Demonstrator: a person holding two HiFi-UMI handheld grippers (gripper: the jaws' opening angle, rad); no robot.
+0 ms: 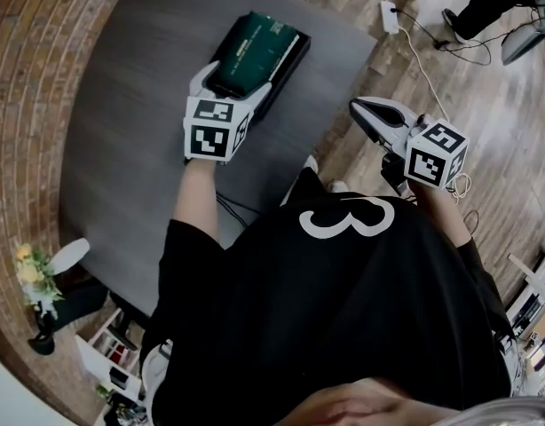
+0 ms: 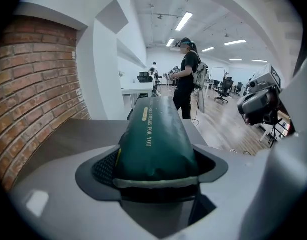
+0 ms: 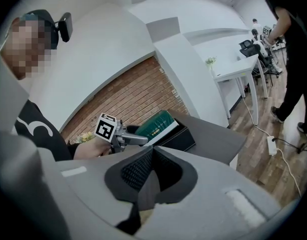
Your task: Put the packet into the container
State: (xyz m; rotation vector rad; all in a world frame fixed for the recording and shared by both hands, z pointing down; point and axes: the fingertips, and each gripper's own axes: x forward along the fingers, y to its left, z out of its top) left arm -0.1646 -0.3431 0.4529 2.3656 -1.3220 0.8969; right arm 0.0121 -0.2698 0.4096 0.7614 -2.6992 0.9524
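Left gripper (image 1: 235, 82) clamped on packet (image 1: 255, 47), tilted over container (image 1: 295, 58) on table (image 1: 122, 105). Right gripper (image 1: 368, 109) jaws together, empty.

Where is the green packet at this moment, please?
The green packet is at the upper centre of the head view, gripped by the left gripper over the black container on the grey table.

The left gripper (image 1: 230, 85) is stretched forward on a bare forearm (image 1: 194, 207), its jaws clamped on the near end of the green packet (image 1: 255, 43) — marker cube (image 1: 215, 130) facing up; the right gripper (image 1: 370, 110) hangs out to the right, well apart from the left — jaws pressed together, nothing between them.
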